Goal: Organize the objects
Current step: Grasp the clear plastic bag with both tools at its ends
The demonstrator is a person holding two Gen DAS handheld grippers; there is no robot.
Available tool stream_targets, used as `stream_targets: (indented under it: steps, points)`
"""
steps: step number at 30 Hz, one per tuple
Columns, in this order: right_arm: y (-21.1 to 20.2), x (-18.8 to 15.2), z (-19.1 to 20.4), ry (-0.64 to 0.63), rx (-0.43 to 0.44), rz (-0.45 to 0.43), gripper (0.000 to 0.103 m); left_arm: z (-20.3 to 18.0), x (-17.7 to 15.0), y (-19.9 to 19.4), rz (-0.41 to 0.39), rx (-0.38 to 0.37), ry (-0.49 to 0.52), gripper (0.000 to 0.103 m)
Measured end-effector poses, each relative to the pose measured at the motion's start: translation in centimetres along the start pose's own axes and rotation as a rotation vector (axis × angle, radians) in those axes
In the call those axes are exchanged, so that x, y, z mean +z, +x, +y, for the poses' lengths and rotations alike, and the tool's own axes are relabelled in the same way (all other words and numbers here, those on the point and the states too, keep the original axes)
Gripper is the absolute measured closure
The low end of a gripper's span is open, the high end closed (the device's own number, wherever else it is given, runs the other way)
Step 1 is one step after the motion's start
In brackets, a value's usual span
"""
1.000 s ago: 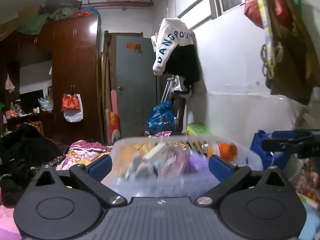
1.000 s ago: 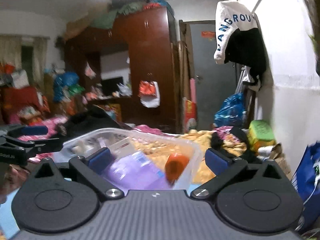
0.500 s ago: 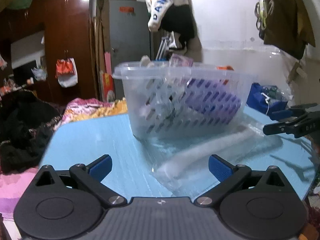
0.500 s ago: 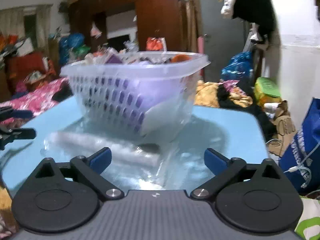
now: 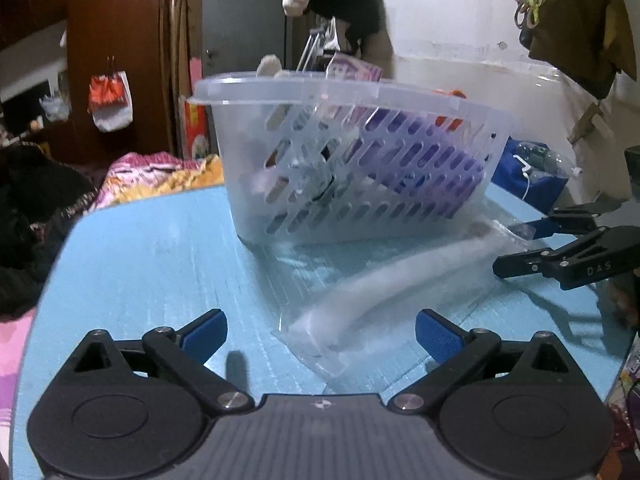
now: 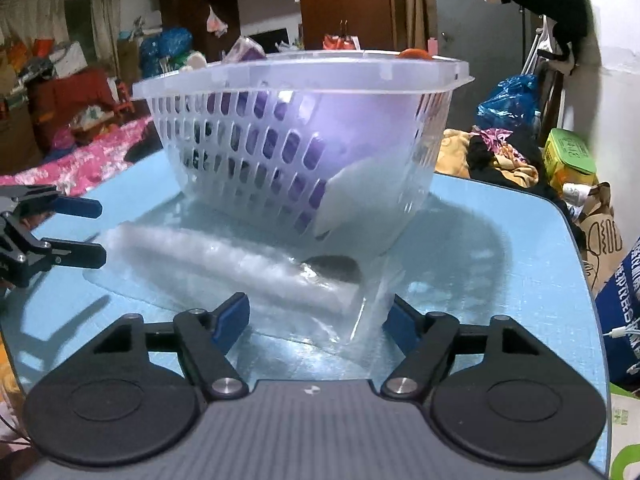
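- Between the blue pads (image 5: 204,330) of the left gripper (image 5: 320,332): nothing gripped, jaws spread wide, hovering low over the light blue table (image 5: 140,264).
- Just past those pads, around 12 to 1 o'clock: a clear plastic bag (image 5: 384,288) with a long whitish roll inside, lying flat on the table, pretty blurry.
- Same story on the right gripper (image 6: 318,320): blue pads (image 6: 232,318) wide apart, holding nothing, with the near end of that bag (image 6: 240,268) sitting right at the gap.
- Further out at 12 o'clock: clear slotted basket (image 5: 360,160), touching or overlapping the far edge of the bag, can't tell which.
- Inside the basket (image 6: 304,136): purple packet (image 6: 296,132), something orange (image 6: 414,54) near the rim, other bits too blurred to name.
- Over at 3 o'clock in the left view: right gripper (image 5: 520,248) poking in, also wide.
- Way out back: brown wardrobe (image 5: 116,52), grey door (image 5: 244,32), piles of clothes.
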State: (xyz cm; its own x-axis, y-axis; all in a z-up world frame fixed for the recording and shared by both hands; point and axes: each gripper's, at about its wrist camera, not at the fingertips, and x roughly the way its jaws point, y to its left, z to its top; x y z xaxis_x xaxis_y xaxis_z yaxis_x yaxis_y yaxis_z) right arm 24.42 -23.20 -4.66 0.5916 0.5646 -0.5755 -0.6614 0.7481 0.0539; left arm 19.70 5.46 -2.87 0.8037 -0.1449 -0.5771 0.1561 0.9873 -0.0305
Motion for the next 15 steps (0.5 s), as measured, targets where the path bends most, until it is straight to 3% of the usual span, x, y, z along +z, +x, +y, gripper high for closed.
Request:
stream_targets:
  steps: [4, 7, 9, 11, 12, 14, 15]
  points:
    - [0.2, 0.4, 0.2, 0.004, -0.008, 0.011, 0.030, 0.1, 0.1, 0.9, 0.050, -0.009, -0.015, 0.003]
    - [0.1, 0.4, 0.5, -0.010, -0.032, 0.013, 0.039, -0.5, 0.1, 1.0, 0.061, 0.013, 0.015, 0.006]
    - [0.0, 0.4, 0.6, -0.010, -0.031, 0.007, 0.047, -1.2, 0.0, 0.8, 0.057, 0.047, 0.052, 0.016]
    - [-0.3, 0.2, 0.6, -0.007, -0.031, 0.000, 0.054, -1.6, 0.0, 0.5, 0.040, 0.026, 0.069, 0.033]
    - [-0.3, 0.3, 0.6, -0.006, -0.031, -0.002, 0.057, -1.7, -0.1, 0.4, 0.034, 0.025, 0.075, 0.037]
    - [-0.5, 0.1, 0.6, -0.010, -0.035, -0.008, 0.061, -1.9, 0.0, 0.1, 0.021, 0.036, 0.076, 0.058]
    - [-0.6, 0.1, 0.7, -0.017, -0.038, -0.010, 0.063, -2.0, -0.1, -0.1, 0.015, 0.039, 0.079, 0.061]
